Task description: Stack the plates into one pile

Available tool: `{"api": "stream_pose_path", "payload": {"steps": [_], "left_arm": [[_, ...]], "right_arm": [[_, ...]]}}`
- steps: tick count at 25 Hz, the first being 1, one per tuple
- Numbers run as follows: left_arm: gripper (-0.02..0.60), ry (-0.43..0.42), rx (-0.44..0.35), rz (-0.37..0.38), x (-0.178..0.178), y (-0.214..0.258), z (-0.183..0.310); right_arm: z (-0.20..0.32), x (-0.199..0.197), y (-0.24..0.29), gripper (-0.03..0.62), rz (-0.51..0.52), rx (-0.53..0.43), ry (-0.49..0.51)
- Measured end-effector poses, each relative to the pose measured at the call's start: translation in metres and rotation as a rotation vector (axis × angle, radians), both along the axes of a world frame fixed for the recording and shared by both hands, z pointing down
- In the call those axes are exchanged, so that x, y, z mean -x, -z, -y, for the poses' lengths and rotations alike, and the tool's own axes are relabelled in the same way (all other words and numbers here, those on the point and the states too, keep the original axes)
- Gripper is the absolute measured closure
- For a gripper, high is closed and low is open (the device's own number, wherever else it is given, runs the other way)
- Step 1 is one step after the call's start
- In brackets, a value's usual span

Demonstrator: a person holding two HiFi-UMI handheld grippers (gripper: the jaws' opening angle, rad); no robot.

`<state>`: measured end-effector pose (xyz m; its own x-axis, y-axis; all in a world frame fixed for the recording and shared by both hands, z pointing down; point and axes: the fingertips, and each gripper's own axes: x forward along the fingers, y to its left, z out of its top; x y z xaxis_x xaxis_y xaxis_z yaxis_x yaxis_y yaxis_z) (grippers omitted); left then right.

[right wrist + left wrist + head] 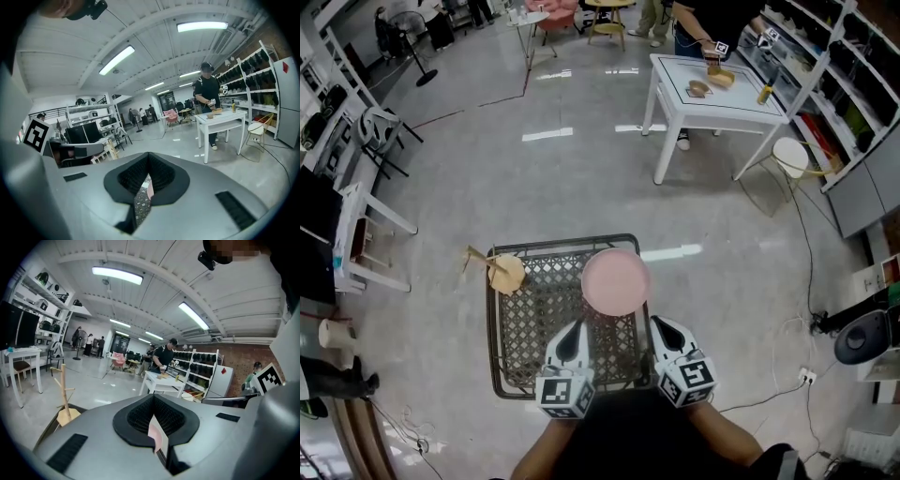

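We have the pink plate (616, 281) in the air above the black mesh table (530, 319), with nothing under it. The left gripper (578, 326) is clenched on its near rim, where a wedge of pink sits pinched between the pads. The right gripper (657, 324) has its jaws almost together on a thinner sliver of the same rim, so we judge that bite to be the weaker one. Both grips are on the near edge, and most of the plate hangs out beyond the jaws. The likeliest failure is that the far side droops and the rim pivots or slides out of the pads. If our two hands drift apart or twist against each other, the shallower right grip probably lets go first. The plate then swings on the left grip alone and may drop onto the mesh or past its edge to the floor. We see no other plate on the table, so we cannot tell where the pile is, and setting this one down blind risks a miss. The wooden stand (504, 272) at the table's left edge could be knocked over if we swing the plate that way.
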<state>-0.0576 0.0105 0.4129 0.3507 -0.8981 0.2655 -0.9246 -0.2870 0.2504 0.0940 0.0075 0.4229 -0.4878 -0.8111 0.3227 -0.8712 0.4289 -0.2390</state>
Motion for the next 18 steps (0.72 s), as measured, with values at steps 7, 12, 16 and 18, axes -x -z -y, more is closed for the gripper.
{"api": "stream_pose_path", "payload": {"steps": [7,12,16,18], "left_arm": [[0.566,0.006,-0.009,0.012,0.0020,0.0014,-0.0012],[0.566,0.015,-0.005,-0.001,0.0036,0.0001,-0.0007],[0.566,0.012,-0.002,-0.002,0.0012,-0.0020,-0.0005],[0.566,0.013,0.002,-0.006,0.0009,-0.0015,-0.0007]], "right_arm": [[-0.0072,0.0029,-0.0001,0.585,0.004,-0.002,0.010],[-0.0091,0.0022,-0.0046,0.585,-0.004,0.002,0.007],[-0.0089,-0.0002,-0.0047,0.585,-0.004,0.004,0.005],[-0.0091,-0.0006,-0.0043,0.585,0.000,0.004,0.003]]}}
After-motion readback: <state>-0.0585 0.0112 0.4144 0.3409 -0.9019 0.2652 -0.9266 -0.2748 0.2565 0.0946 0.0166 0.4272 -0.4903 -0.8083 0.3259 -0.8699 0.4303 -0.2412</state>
